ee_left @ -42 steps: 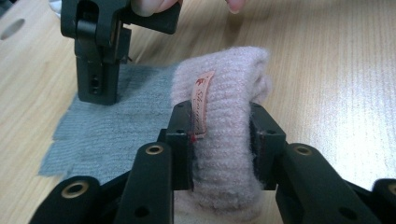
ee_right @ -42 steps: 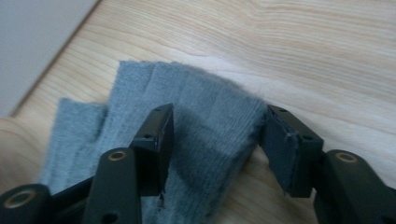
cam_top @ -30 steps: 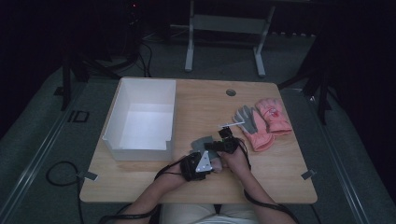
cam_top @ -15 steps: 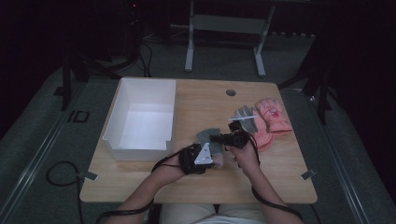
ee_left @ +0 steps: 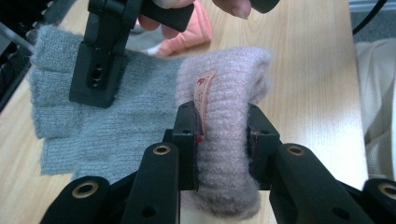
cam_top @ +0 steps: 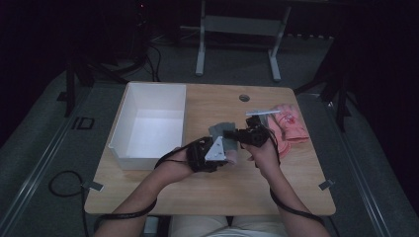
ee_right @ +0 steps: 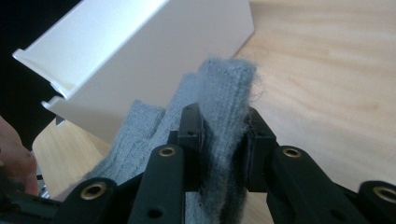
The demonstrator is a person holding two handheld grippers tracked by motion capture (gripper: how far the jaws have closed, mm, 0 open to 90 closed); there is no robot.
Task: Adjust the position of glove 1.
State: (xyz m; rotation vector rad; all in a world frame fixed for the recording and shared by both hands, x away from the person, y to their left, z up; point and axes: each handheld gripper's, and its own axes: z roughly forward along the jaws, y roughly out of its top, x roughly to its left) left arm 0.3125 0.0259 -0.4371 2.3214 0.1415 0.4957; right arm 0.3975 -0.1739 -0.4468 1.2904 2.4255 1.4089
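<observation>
Box on the table's left half, glove on the table just right of the box, left gripper at its near end, right gripper at its right edge, second glove farther right, beyond the right gripper.

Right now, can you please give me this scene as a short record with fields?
table: wooden table
left gripper: shut on the pink cuff of the grey glove
right gripper: shut on the grey glove at its finger end
white box: open, left of the gloves
pink gloves: lying on the table's right part
</observation>
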